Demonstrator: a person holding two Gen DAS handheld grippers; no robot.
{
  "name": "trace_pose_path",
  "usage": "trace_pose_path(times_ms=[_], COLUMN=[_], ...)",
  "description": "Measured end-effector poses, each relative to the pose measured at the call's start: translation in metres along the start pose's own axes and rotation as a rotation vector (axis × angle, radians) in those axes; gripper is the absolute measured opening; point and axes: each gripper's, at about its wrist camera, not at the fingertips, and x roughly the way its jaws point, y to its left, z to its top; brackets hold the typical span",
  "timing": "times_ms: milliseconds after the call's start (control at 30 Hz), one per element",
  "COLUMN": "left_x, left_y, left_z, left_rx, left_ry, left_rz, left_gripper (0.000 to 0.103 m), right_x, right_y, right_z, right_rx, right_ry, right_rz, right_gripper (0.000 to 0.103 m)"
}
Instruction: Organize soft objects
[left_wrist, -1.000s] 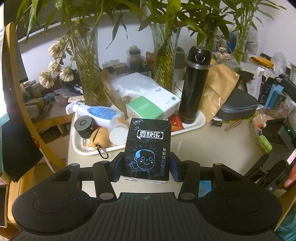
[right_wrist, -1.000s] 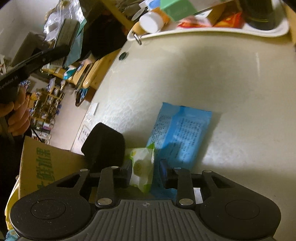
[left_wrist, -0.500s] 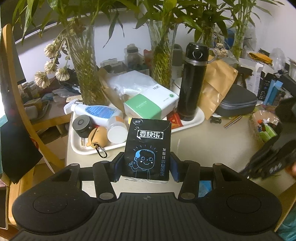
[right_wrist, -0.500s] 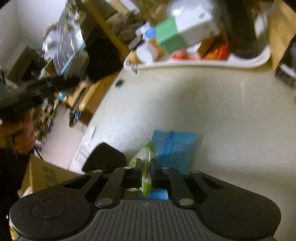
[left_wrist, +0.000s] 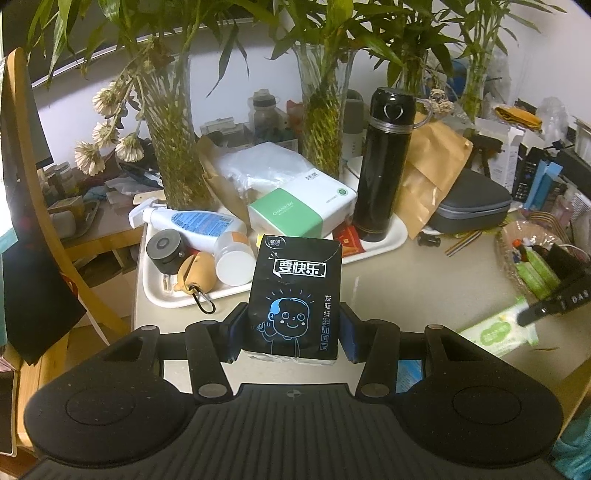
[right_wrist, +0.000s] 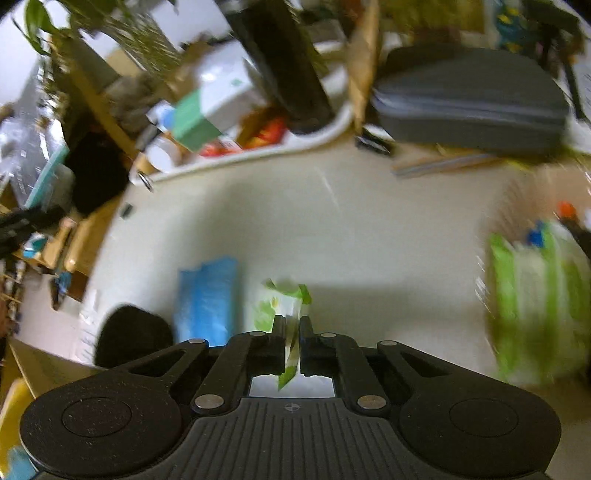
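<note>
Wrist views low over table (left_wrist: 388, 280) (shared)

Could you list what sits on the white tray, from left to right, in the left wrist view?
Black round knob → tan pouch with carabiner → white jar → green-and-white box → black flask.

The pale counter (left_wrist: 424, 280) carries a white tray (left_wrist: 155, 291) along its far edge. Just right of the tray, a grey zippered case (left_wrist: 469, 208) lies flat, with a small black clip (left_wrist: 428, 240) and a few thin sticks (left_wrist: 463, 243) near its front. A woven basket (left_wrist: 517, 258) stands at the right edge. In the right wrist view, a blue packet (right_wrist: 208, 295) lies flat on the counter at the near left, beside a black rounded object (right_wrist: 129, 332) whose nature cannot be told. The middle of the counter shows bare cream surface.
</note>
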Motion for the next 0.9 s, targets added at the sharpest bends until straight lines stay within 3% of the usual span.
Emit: trace_pose_path(times_ms=[67,133,200,233,367,533,900], left_x=[0.0,0.001,0.002,0.003,0.004,0.004,0.003], left_y=[0.0,-0.001,-0.002,-0.003,-0.004,-0.004,-0.005], left_z=[0.0,0.0,0.001,0.001,0.001,0.001,0.0], left_rx=[0.001,0.003,0.002,0.003,0.011,0.013,0.021], left_ry=[0.0,0.002,0.006,0.008,0.013,0.012,0.01], left_rz=[0.0,0.002,0.002,0.001,-0.001,-0.005,-0.006], left_gripper=[0.049,0.049,0.049,0.049,0.049,0.049,0.049], right_x=[-0.002,-0.003,-0.003,-0.002,0.011,0.043,0.07], right_y=[0.003,0.009,0.017,0.021,0.032,0.042,0.041], right_z=[-0.006,-0.008,-0.008,-0.009,-0.007,-0.012,-0.017], right_rx=[-0.035,-0.101,-0.169,-0.204,-0.334,-0.535,-0.574], right_ry=[-0.001,-0.014,-0.033,-0.039,-0.025,0.025,0.05], right_rz=[-0.035,-0.066,-0.085,-0.092,-0.107,-0.209,-0.212], right_gripper=[0.018,0.035,0.068,0.072,0.078,0.08,0.078])
